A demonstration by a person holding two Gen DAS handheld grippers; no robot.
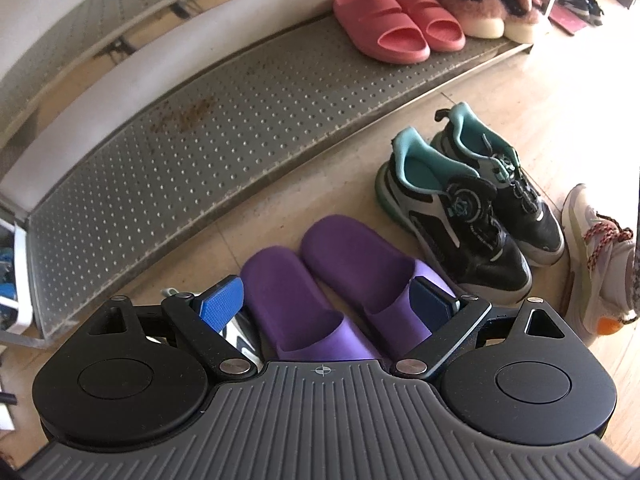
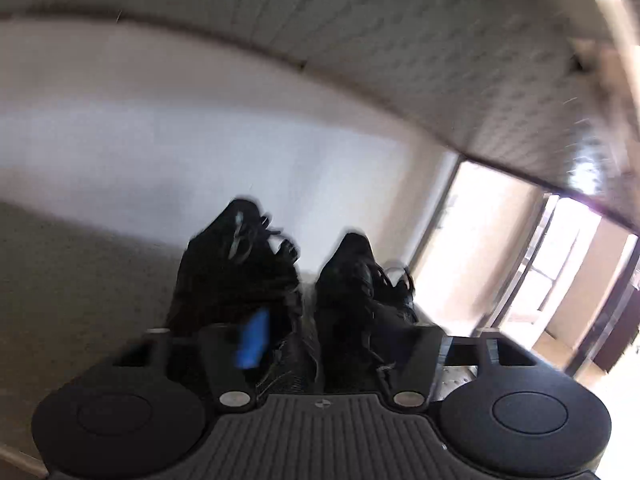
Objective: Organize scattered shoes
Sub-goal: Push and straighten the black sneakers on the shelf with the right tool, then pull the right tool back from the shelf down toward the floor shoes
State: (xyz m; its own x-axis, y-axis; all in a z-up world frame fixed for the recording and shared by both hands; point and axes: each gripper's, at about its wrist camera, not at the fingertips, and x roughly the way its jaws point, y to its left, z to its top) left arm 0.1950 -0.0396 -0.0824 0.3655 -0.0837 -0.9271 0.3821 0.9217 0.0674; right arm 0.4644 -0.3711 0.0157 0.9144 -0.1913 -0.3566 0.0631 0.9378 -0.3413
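A pair of purple slippers [image 1: 320,288] lies side by side on the wooden floor, just before the shoe rack. My left gripper [image 1: 325,302] is open and straddles the pair. Its left blue pad [image 1: 222,300] stands a little off the left slipper, and its right pad [image 1: 428,304] is against the right slipper's strap. In the blurred right wrist view, my right gripper [image 2: 340,344] is shut on a pair of black lace-up shoes [image 2: 236,272]. The shoes are held up in front of a white wall.
The perforated metal rack shelf [image 1: 180,152] carries pink slides [image 1: 396,24] and fluffy pink slippers [image 1: 480,0] at its far end. Teal-and-black sneakers [image 1: 468,208] and a white sneaker [image 1: 596,256] stand on the floor to the right. Another shelf [image 2: 440,40] hangs above the black shoes.
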